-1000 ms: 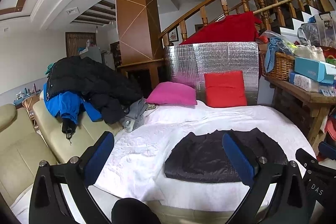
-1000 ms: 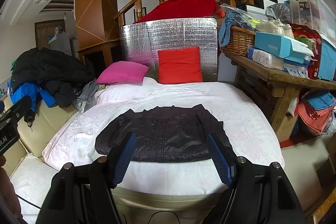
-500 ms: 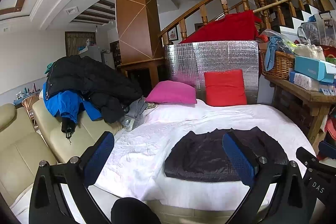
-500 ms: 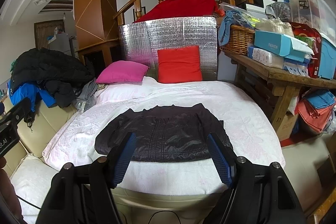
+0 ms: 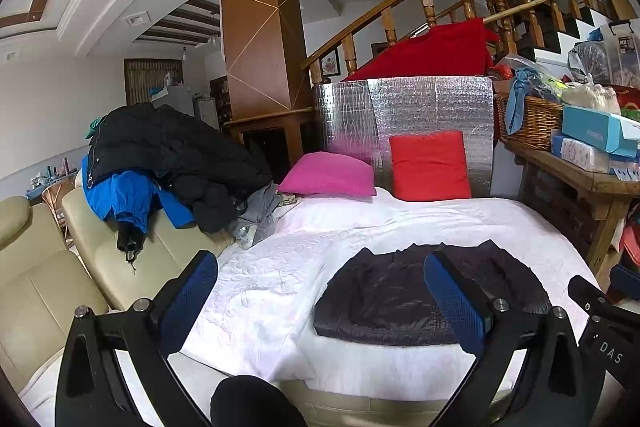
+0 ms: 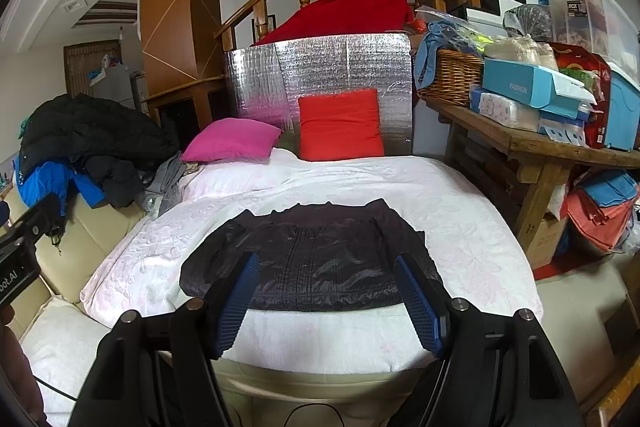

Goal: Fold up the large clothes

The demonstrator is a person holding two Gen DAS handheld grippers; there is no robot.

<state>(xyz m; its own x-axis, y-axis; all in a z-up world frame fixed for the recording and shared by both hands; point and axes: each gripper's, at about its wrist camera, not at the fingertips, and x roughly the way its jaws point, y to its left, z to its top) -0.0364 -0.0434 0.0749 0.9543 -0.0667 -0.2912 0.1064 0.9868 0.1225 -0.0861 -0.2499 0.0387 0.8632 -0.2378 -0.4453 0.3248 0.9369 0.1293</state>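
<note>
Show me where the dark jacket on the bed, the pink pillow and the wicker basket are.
dark jacket (image 6: pixel 320 263), right wrist view, middle of its quilted body.
pink pillow (image 6: pixel 234 141), right wrist view, centre of its top face.
wicker basket (image 6: pixel 450 77), right wrist view, its woven front wall.

Both wrist cameras look slightly downward from the near edge of the white bed (image 5: pixel 280 291) (image 6: pixel 460 227), sharing the dark jacket (image 5: pixel 384 299) (image 6: pixel 320 259) and red cushion (image 5: pixel 430 167) (image 6: pixel 340 125); the left one sits further left.

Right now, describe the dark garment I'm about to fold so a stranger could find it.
Find the white bedspread. At its near edge lies the dark jacket, flat, alone. Unlike the heaped coats on the cream sofa, it's shiny and spread out.
</note>
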